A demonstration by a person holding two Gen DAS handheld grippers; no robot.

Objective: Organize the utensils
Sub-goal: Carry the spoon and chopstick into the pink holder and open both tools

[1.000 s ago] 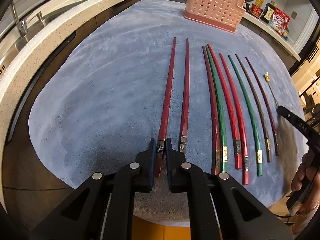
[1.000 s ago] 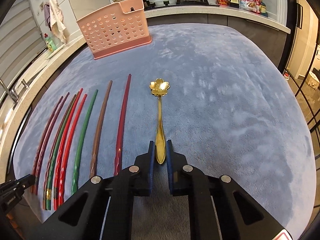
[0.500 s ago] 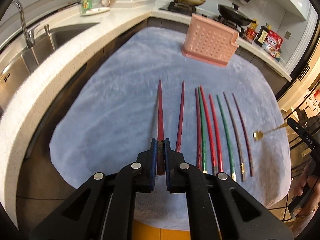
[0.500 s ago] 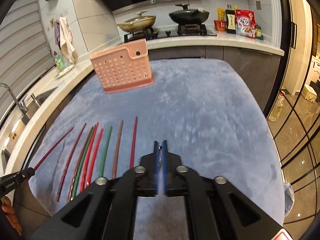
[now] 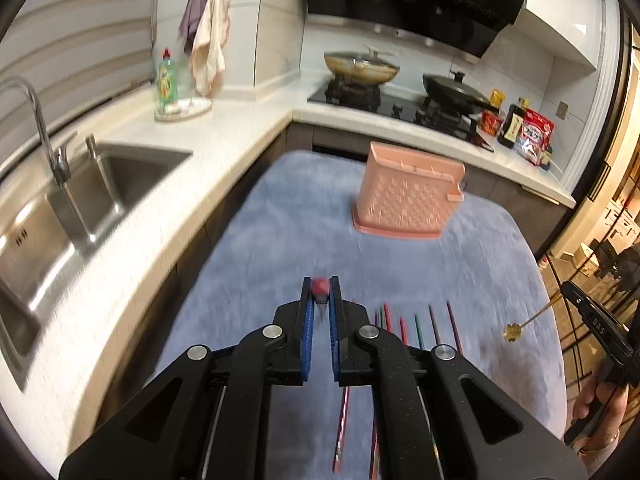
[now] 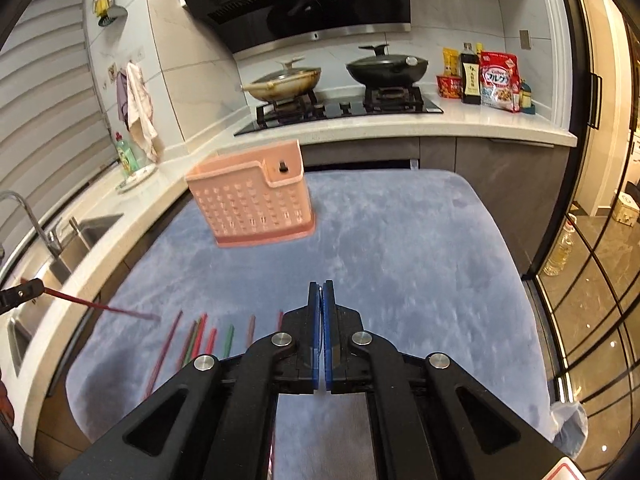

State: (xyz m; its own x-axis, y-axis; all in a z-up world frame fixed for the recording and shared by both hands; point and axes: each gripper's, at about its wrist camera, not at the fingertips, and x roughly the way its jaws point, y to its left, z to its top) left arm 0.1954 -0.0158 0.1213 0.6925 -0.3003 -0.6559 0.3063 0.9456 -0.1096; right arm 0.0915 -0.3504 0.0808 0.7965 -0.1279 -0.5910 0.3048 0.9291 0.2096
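Note:
My left gripper is shut on a red chopstick, seen end-on at the fingertips; in the right wrist view that chopstick sticks out of the left gripper above the mat. My right gripper is shut on a gold flower spoon, its thin handle edge-on between the pads. The left wrist view shows the spoon hanging in the air from the right gripper. Several coloured chopsticks lie side by side on the blue mat. A pink perforated holder stands upright at the mat's far end.
A steel sink with a tap lies left of the mat, set in a white counter. Behind the holder is a stove with two pans, and food packets to its right. A person's hand grips the right tool's handle.
Both grippers have risen and tilted upward. The red chopstick and the gold spoon came up off the mat with them. The right jaws closed fully on the spoon handle.

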